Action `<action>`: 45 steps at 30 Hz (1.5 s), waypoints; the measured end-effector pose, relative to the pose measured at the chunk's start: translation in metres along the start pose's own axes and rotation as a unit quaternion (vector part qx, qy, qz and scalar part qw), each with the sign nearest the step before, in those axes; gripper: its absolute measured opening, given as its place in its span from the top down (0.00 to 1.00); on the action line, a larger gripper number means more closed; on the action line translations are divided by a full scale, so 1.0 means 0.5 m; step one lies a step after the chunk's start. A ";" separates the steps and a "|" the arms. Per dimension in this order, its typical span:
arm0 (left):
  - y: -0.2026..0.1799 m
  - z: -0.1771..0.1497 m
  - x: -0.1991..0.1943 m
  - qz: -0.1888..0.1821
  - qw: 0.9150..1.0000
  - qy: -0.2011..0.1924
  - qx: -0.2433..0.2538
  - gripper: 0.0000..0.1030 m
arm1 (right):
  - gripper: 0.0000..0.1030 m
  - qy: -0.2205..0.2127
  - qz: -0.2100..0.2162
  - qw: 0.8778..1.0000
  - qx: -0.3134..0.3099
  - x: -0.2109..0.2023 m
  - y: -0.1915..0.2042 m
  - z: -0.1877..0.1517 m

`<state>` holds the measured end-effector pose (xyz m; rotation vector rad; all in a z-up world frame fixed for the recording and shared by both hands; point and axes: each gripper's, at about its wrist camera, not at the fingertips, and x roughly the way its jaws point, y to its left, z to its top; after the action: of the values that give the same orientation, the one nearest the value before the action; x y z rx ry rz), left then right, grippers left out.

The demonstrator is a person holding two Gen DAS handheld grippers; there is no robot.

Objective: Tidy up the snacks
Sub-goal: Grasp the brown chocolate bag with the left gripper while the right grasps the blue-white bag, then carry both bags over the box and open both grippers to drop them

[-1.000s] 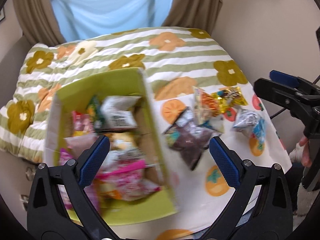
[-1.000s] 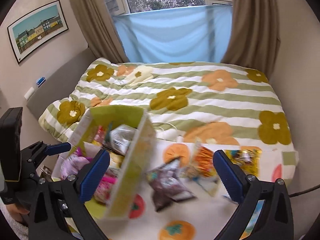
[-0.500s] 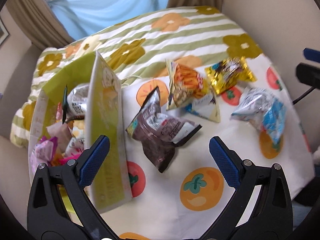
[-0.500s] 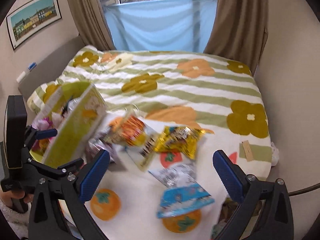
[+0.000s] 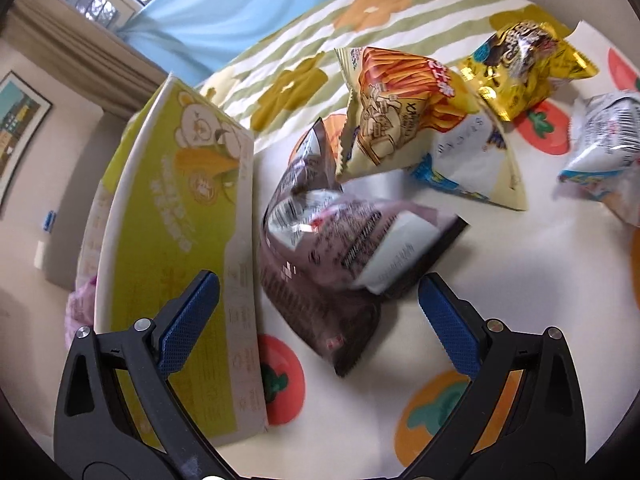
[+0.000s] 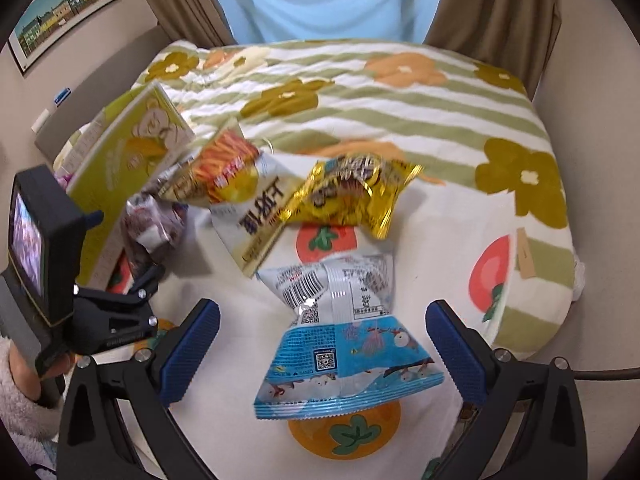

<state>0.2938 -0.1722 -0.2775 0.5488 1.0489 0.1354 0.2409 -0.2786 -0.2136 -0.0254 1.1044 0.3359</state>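
Note:
A yellow-green snack box (image 5: 180,240) stands at the left of the white fruit-print cloth (image 5: 520,280); it also shows in the right wrist view (image 6: 120,168). A dark brown packet (image 5: 340,248) lies beside it, between the open jaws of my left gripper (image 5: 318,316). An orange-and-cream packet (image 5: 408,120), a gold packet (image 5: 524,64) and a silver-blue packet (image 5: 604,148) lie further right. My right gripper (image 6: 322,348) is open around the silver-blue packet (image 6: 344,336). The gold packet (image 6: 352,196) and orange-and-cream packet (image 6: 236,196) lie beyond.
The cloth lies on a bed with a green-striped flower quilt (image 6: 360,92). Curtains (image 6: 492,8) and a wall stand behind. The bed edge drops off at the right (image 6: 552,320). The left gripper's body with its screen (image 6: 44,240) shows at the right wrist view's left.
Both grippers have moved right and come down closer to the packets. The left went from over the box to the brown packet; the right went to the silver-blue packet. Both stayed open.

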 end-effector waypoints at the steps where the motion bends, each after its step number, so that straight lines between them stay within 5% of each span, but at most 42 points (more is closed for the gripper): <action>1: -0.003 0.006 0.006 0.004 1.000 -0.001 0.006 0.04 | 0.00 0.004 -0.002 1.000 0.000 0.009 -0.001 -0.001; 11: -0.014 0.037 0.065 -0.021 0.999 0.007 0.048 0.04 | 0.00 0.029 -0.017 0.999 -0.004 0.061 0.004 -0.001; 15: -0.015 0.042 0.069 -0.027 0.998 0.006 0.060 0.26 | 0.00 0.034 -0.022 0.999 -0.005 0.075 0.004 -0.002; 21: -0.017 0.040 0.068 -0.039 0.996 -0.002 0.084 0.29 | 0.00 0.036 -0.033 0.999 0.000 0.083 0.004 -0.004; 32: 0.022 0.010 0.021 -0.067 0.997 0.014 0.041 0.31 | 0.06 0.040 -0.047 0.998 -0.005 0.094 -0.010 -0.001; 39: 0.025 -0.007 -0.028 -0.066 0.997 0.012 0.023 0.31 | 0.29 0.047 -0.035 0.998 -0.009 0.111 -0.016 0.001; 45: 0.033 -0.004 -0.075 -0.065 0.998 -0.007 0.011 0.31 | 0.40 0.043 -0.042 0.998 -0.017 0.090 -0.004 -0.019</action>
<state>0.2754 -0.1708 -0.2408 0.4989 1.0713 0.0049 0.2515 -0.2710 -0.2578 -0.1176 1.1795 0.2808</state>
